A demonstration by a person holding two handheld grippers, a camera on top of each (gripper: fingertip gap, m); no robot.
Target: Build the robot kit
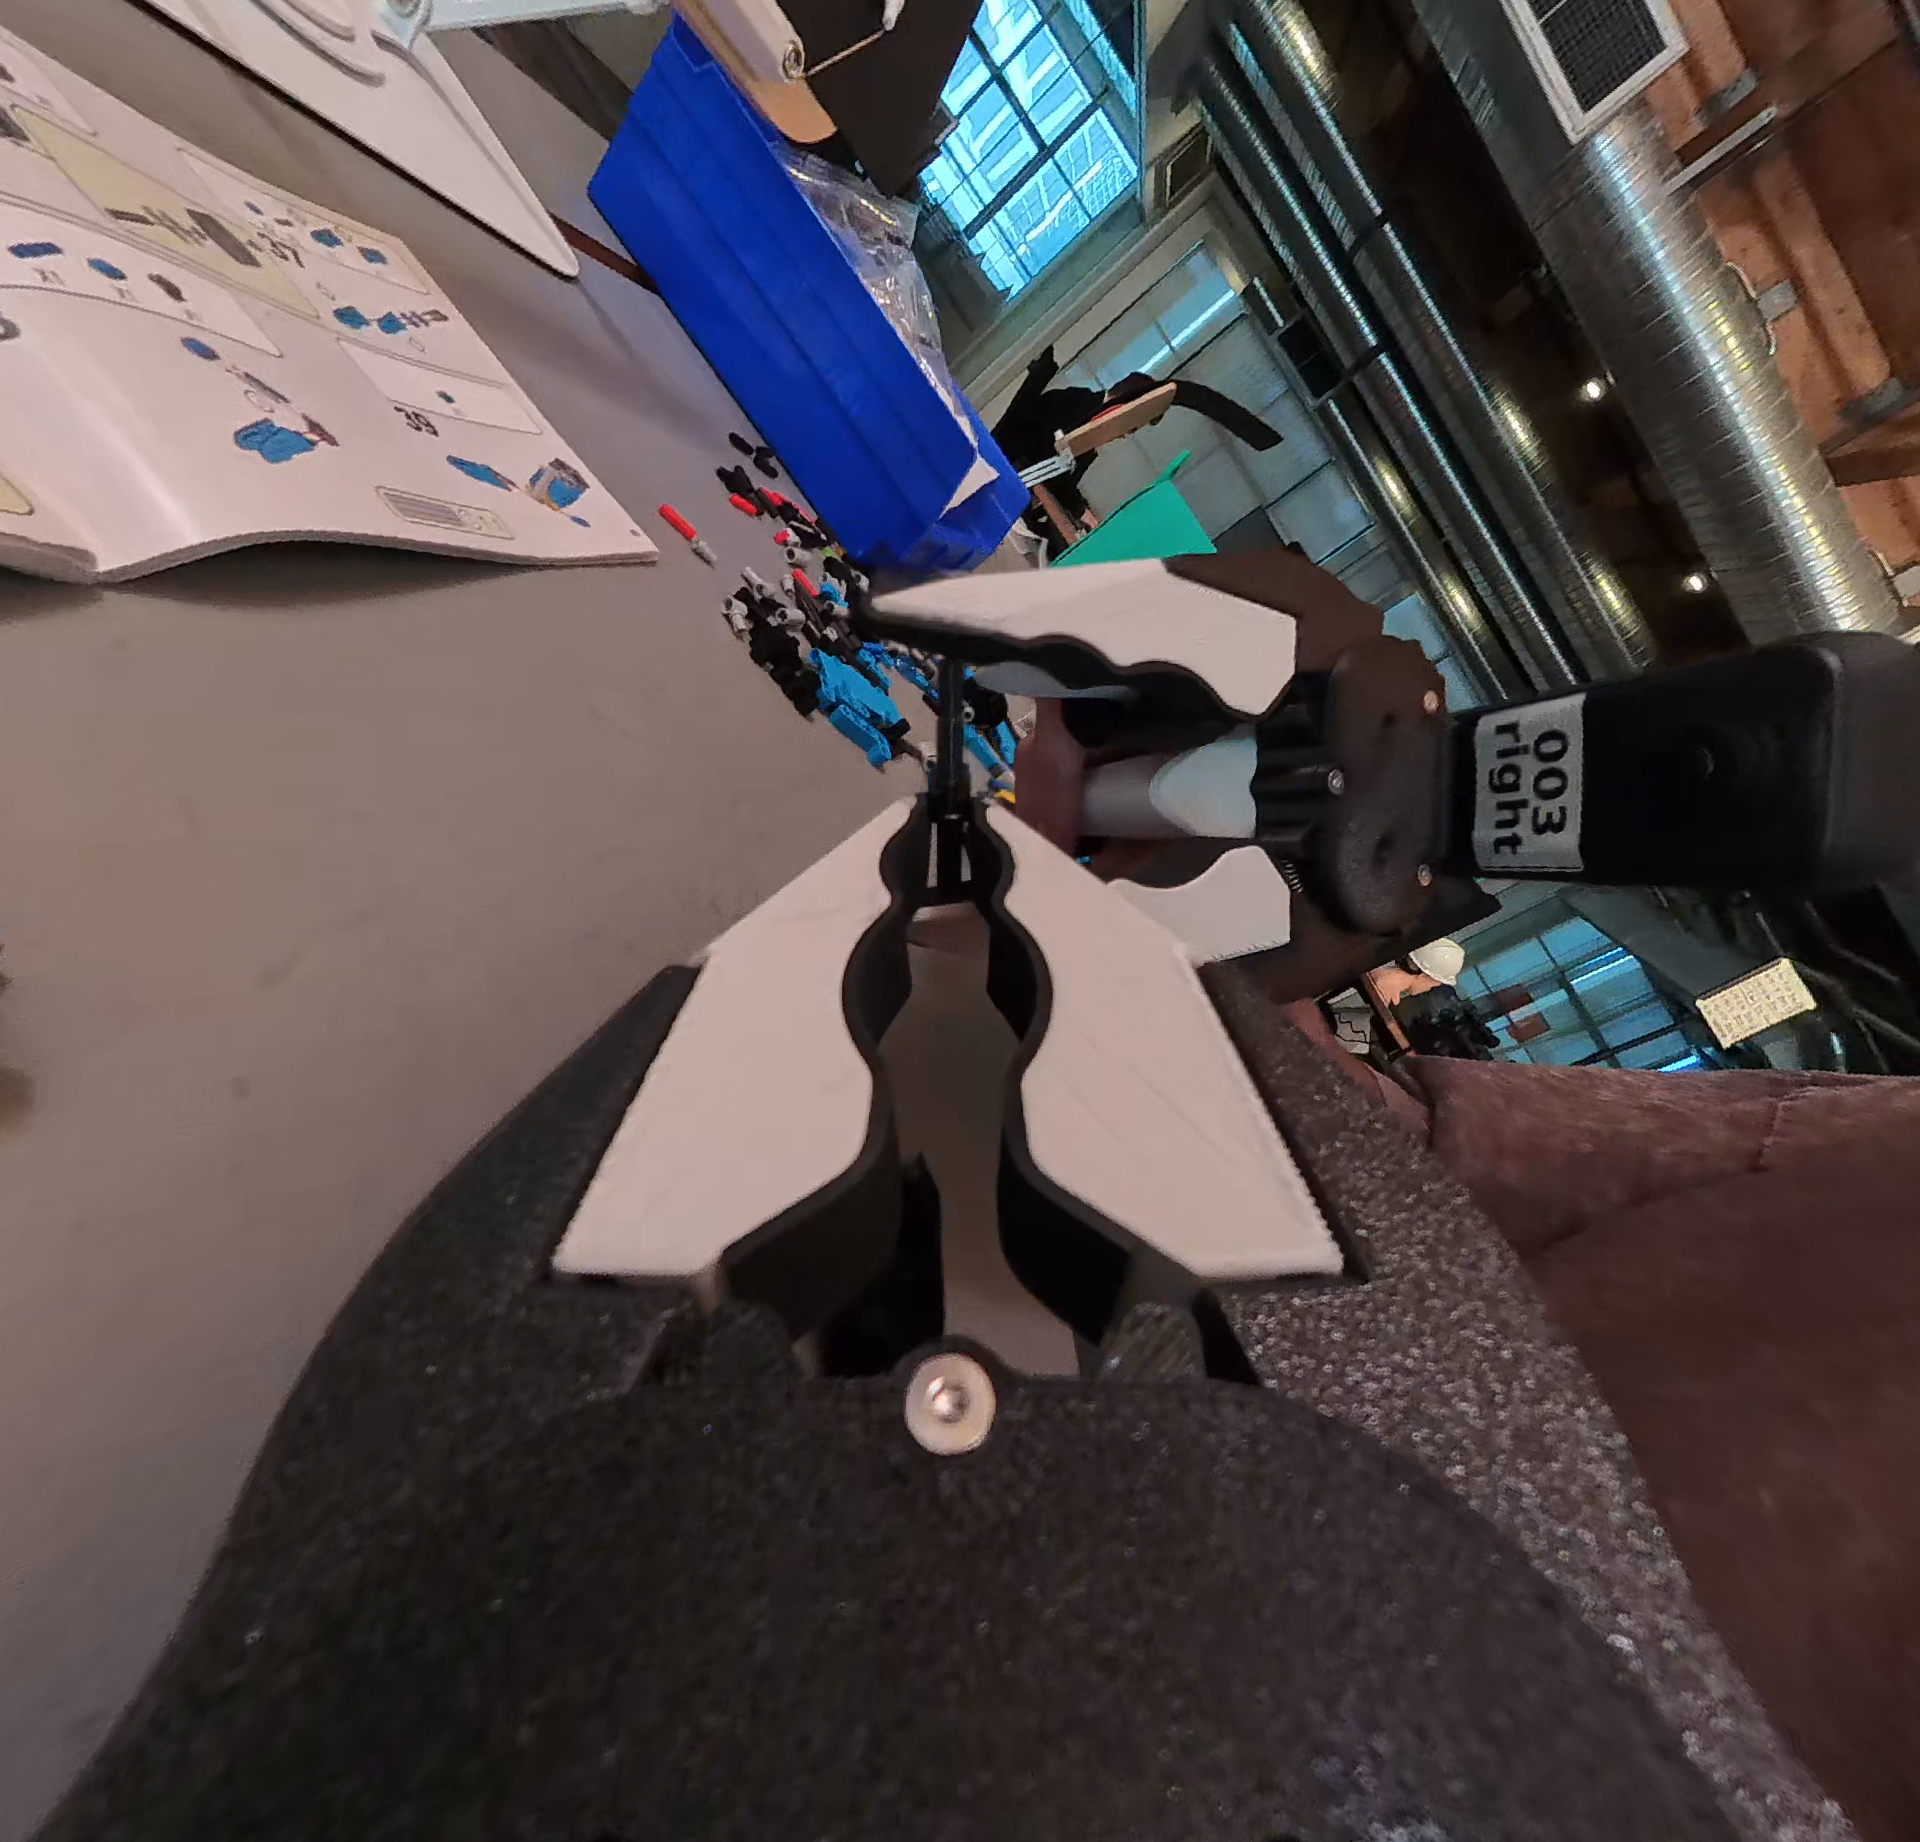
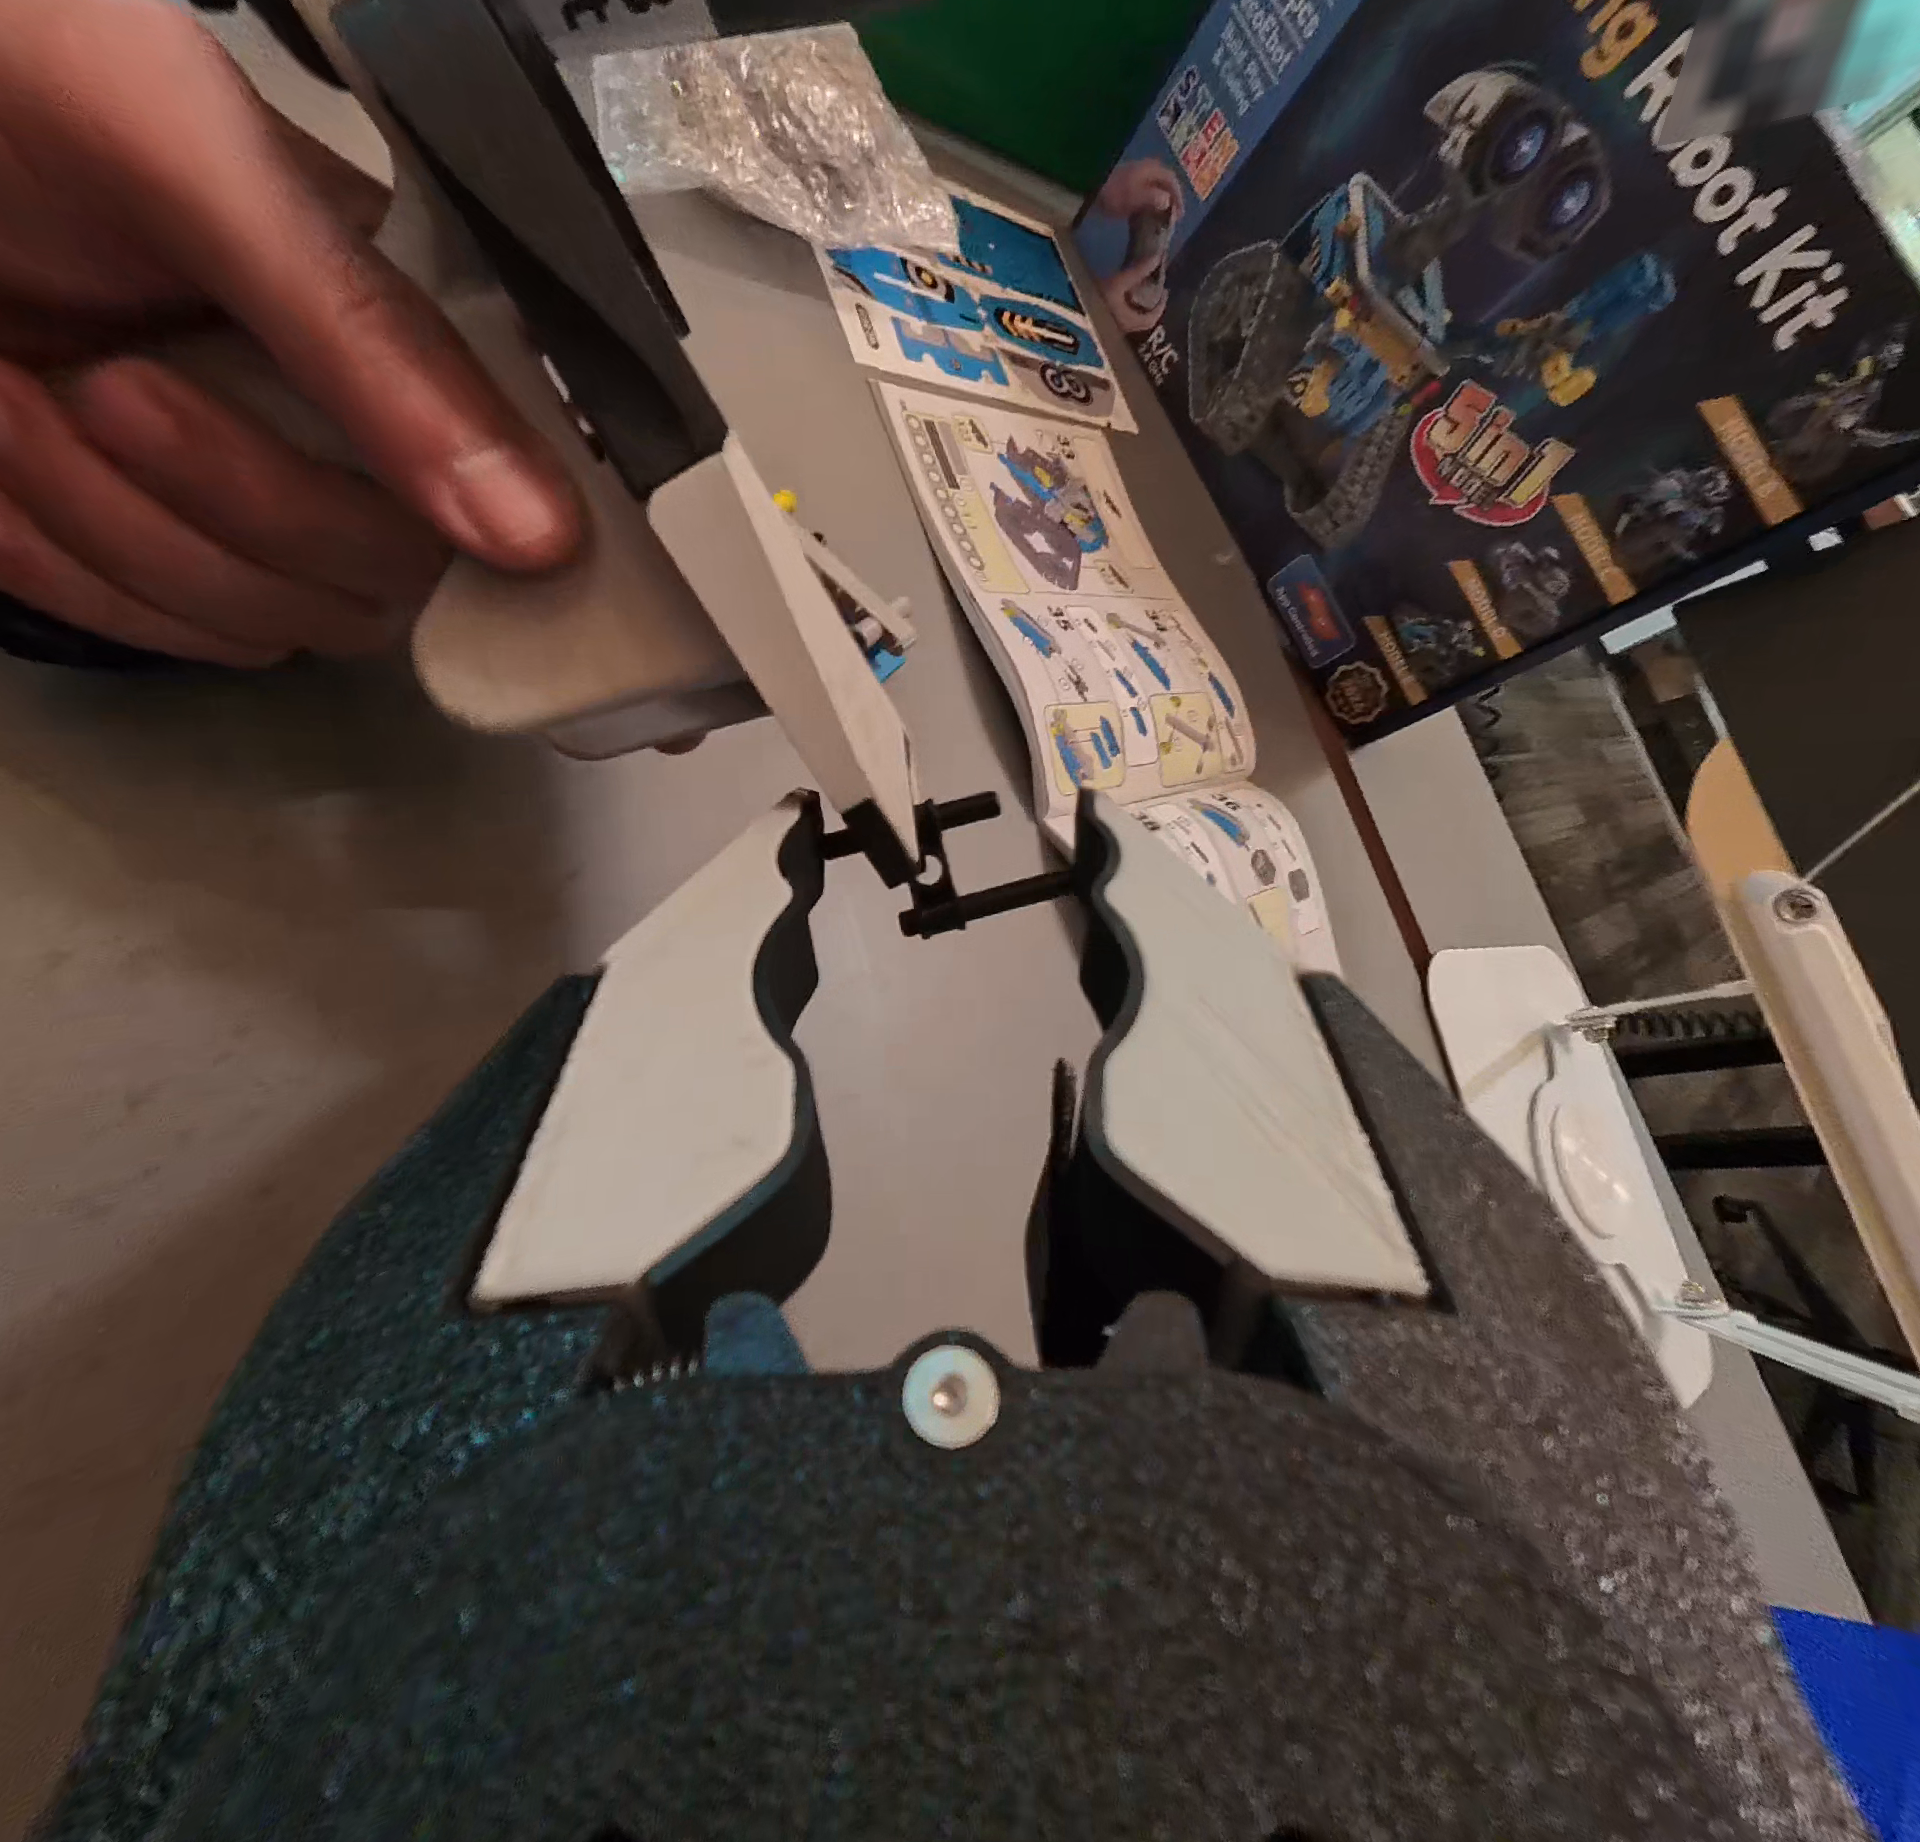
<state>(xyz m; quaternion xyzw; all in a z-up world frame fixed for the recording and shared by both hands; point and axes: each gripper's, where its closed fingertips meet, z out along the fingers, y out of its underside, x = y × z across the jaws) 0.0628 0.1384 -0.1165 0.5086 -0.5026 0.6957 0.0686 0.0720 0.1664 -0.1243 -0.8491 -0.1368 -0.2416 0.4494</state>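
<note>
My left gripper (image 1: 948,836) is shut on a small black connector with black axles (image 1: 949,743), held above the grey table (image 1: 312,857). In the right wrist view the left gripper (image 2: 899,836) comes in from the upper left, held by a hand (image 2: 208,338), and pinches the middle of that black piece (image 2: 940,883). My right gripper (image 2: 942,805) brackets the piece lengthwise. Its jaws stand partly apart, and each pad touches one axle end. It also shows in the left wrist view (image 1: 940,717), where its lower fingertip is hidden behind my left finger.
An open instruction booklet (image 2: 1122,629) lies on the table, with a sticker sheet (image 2: 977,327), a clear plastic bag (image 2: 769,119) and the kit box (image 2: 1507,317) beyond. A pile of small blue and black parts (image 1: 821,649) sits by a blue bin (image 1: 790,317). A white stand base (image 2: 1558,1148) is at right. The tips of both grippers are at nearly the same place.
</note>
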